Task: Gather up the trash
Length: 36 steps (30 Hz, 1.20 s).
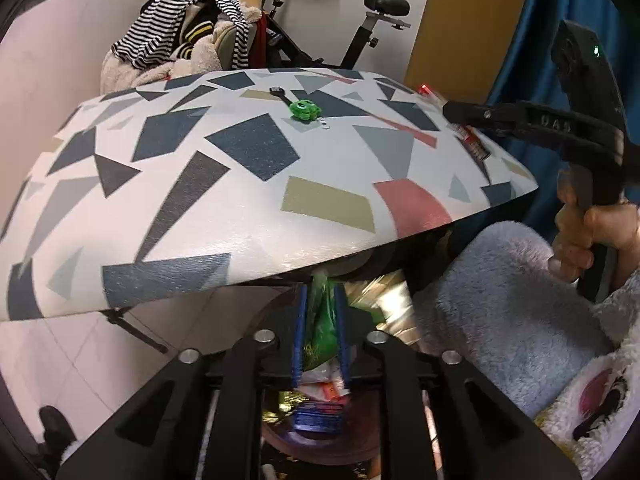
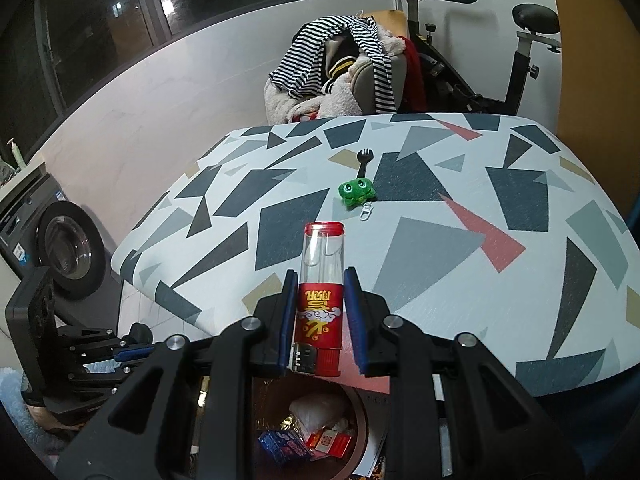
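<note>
My left gripper (image 1: 320,304) is shut on a green wrapper (image 1: 320,320) and holds it below the table's front edge, above a round trash bin (image 1: 320,452) with several wrappers in it. My right gripper (image 2: 320,280) is shut on a red and clear plastic tube (image 2: 321,280), held at the table's front edge above the same bin (image 2: 360,432). The right gripper also shows in the left wrist view (image 1: 452,110), at the table's right edge. The patterned table (image 2: 440,240) holds a green frog keychain (image 2: 356,192) and a black plastic fork (image 2: 363,162).
A chair heaped with striped and fleece clothes (image 2: 340,68) and an exercise bike (image 2: 500,60) stand behind the table. A washing machine (image 2: 52,240) is at the left. A grey plush cushion (image 1: 500,320) lies at the right of the bin. A blue curtain (image 1: 540,40) hangs at the right.
</note>
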Tool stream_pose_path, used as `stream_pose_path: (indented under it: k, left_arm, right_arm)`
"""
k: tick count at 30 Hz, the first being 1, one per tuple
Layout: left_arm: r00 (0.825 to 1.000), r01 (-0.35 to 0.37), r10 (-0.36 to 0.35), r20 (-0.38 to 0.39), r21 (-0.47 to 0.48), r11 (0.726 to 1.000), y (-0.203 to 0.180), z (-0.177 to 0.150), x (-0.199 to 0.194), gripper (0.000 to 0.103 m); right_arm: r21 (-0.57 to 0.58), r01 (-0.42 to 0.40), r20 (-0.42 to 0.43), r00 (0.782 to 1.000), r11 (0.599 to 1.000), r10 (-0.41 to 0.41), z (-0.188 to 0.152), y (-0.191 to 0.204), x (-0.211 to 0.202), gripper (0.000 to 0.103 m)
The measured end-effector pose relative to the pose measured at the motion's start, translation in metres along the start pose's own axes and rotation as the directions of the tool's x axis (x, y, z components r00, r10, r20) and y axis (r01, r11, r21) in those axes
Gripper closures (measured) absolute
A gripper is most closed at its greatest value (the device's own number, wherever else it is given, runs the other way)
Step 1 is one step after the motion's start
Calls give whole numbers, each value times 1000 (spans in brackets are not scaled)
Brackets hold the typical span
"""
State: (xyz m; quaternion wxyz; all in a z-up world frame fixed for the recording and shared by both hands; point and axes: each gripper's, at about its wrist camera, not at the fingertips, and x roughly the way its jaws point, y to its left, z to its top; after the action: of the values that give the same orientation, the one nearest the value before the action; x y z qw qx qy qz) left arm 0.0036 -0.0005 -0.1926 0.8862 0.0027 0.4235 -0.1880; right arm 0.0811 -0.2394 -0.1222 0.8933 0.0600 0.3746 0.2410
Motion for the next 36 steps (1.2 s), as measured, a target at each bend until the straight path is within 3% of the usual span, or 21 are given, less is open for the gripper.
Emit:
stream_pose_path:
  k: [1,2,4,7,9,11,14,20,25,36]
  left_arm:
    - [1000,3,-3,10,-10,1000,0,0,-1,64]
    - [1000,4,-4,18,-19,1000,0,1,-3,56]
    - [999,15,-12,49,-60,998,1,3,-11,51]
    - [994,25,-11,106,-130,991,6,6,-27,35]
    - [991,7,14,134,-156,988,9,8,-38,26]
    - [984,-54,81,157,-168,984,12,9,-50,17]
    - [973,-111,143,181,-171,979,16,11,-62,14]
    - [963,-135,181,200,-225,965,33,7,-77,13]
    - [960,-152,205,192,-258,954,42,1,-80,13]
    - [954,-166,229,192,-298,940,56,-1,-84,13]
  right_arm:
    - [3,-2,-2,1000,1000,2,-1,0,0,77]
    - [6,-5,-2,1000,1000,5,-1,-1,0,77]
    - [22,-31,1,1000,999,31,-3,-2,0,77]
    - [18,-49,-5,999,999,49,-9,0,2,77]
    - [13,-60,-18,998,998,61,-13,3,4,77]
    - [6,-81,-31,996,997,81,-21,9,6,77]
    - [-27,-101,-62,993,995,99,-35,22,10,77]
    - [-44,-155,-171,974,987,145,-55,40,26,76]
    - [-97,-169,-224,964,981,144,-67,56,31,76]
    - [-94,-167,-290,948,981,134,-80,61,46,76]
